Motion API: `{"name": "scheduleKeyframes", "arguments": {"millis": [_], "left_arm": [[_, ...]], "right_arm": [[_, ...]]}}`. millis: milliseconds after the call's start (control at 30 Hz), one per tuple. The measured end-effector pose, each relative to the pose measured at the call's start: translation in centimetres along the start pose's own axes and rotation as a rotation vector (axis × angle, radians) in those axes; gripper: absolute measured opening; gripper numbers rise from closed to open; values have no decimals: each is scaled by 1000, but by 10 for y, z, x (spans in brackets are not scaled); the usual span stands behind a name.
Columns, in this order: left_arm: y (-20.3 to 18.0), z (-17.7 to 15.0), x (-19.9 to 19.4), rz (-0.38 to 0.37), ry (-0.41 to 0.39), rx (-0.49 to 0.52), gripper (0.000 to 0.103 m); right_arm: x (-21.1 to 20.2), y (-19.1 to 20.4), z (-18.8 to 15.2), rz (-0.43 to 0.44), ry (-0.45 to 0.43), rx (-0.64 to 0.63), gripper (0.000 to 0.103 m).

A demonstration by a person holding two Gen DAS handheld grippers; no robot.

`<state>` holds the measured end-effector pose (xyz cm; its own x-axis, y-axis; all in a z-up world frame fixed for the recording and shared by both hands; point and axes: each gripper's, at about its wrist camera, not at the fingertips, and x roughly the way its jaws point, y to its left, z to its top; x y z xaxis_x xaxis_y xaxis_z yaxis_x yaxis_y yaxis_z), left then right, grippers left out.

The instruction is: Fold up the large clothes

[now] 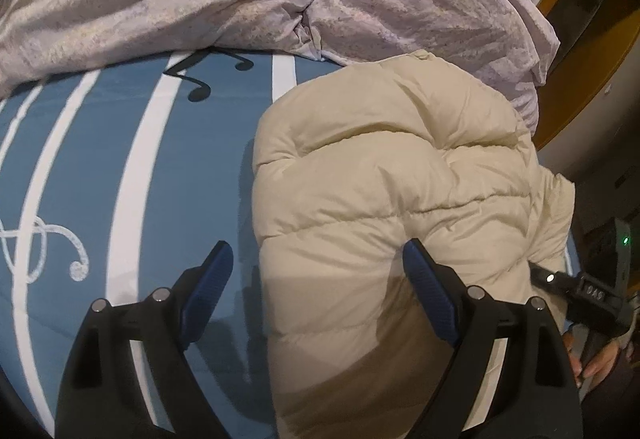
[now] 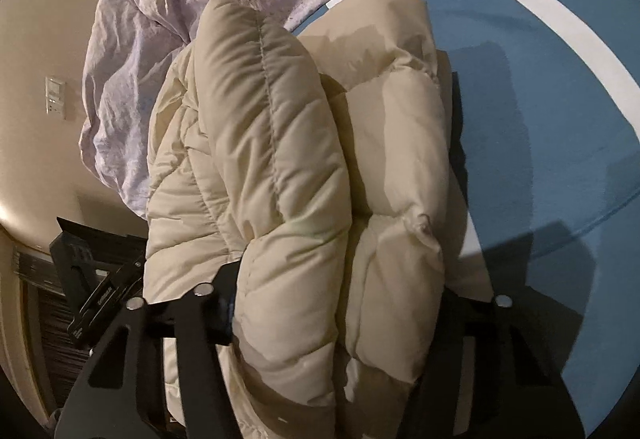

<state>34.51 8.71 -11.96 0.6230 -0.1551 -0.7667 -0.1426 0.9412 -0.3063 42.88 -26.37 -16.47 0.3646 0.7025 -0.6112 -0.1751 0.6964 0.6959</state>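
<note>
Right wrist view showed the right gripper with fingers pinching the jacket, its long fold running toward upper frame, while the left gripper, fingers spread, straddled its edge.

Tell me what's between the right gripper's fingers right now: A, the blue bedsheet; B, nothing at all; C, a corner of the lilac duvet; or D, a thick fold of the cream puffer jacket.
D: in the right wrist view a thick quilted fold of the cream puffer jacket fills the gap of the right gripper, its fingers pressed into it on both sides.
</note>
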Motion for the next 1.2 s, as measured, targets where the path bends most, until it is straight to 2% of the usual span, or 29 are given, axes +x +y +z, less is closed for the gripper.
{"name": "scheduleKeyframes", "arguments": {"millis": [167,267,433,633,833,1200], "left_arm": [[4,3,11,-71,39,-65,84],[4,3,14,-117,47,-91,71],[5,5,10,-149,28,-96,45],[19,12,-2,-189,7,-122,28],[39,27,-21,-200,-45,-143,23],[99,64,-42,-132,-140,-194,23]], "right_arm": [[1,2,0,15,-13,-2,43],[1,3,2,22,-19,-1,39],[1,5,5,48,-32,-5,32],[4,17,14,80,-50,-26,26],[20,41,24,126,-49,-70,23],[74,104,48,195,-18,-178,23]]}}
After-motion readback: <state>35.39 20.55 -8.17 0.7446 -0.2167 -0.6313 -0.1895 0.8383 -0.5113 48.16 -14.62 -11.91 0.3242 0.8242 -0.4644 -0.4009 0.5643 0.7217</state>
